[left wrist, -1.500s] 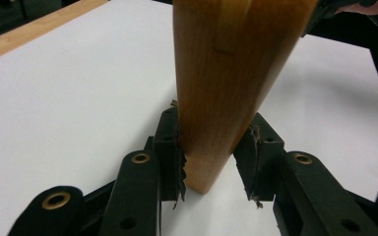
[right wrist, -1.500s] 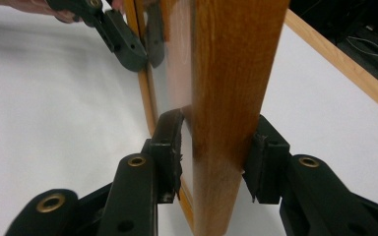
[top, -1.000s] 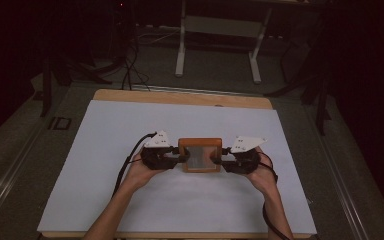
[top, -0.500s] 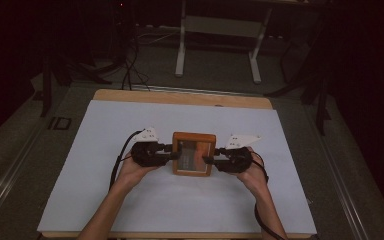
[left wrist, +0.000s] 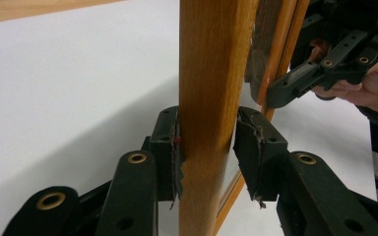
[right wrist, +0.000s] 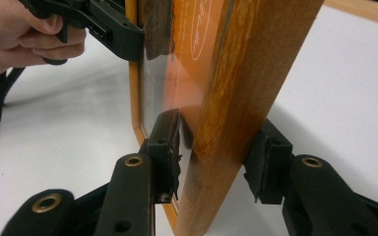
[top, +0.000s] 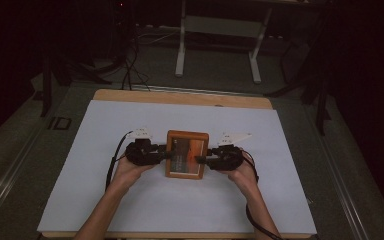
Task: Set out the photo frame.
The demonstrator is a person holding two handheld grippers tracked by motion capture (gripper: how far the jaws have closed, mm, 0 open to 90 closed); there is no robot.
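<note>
Gripping the wooden frame [top: 187,154] are left tool [top: 161,151] and right tool [top: 203,159].

Both grippers are black, built from flat link bars pinned with brass-ringed rivets that sit behind the jaws. The left gripper [left wrist: 206,147] carries worn pads [left wrist: 251,152] on the inner jaw faces, their edges frayed and ragged, with a small red fleck on one. The right gripper [right wrist: 216,152] has the same bars, rivets and torn pad edges. From above, each gripper body bears a pale three-cornered plate on top, behind the jaws, and a dark cable trails back from each. The forearms look bare; sleeves, if any, cannot be made out in the dim light.
</note>
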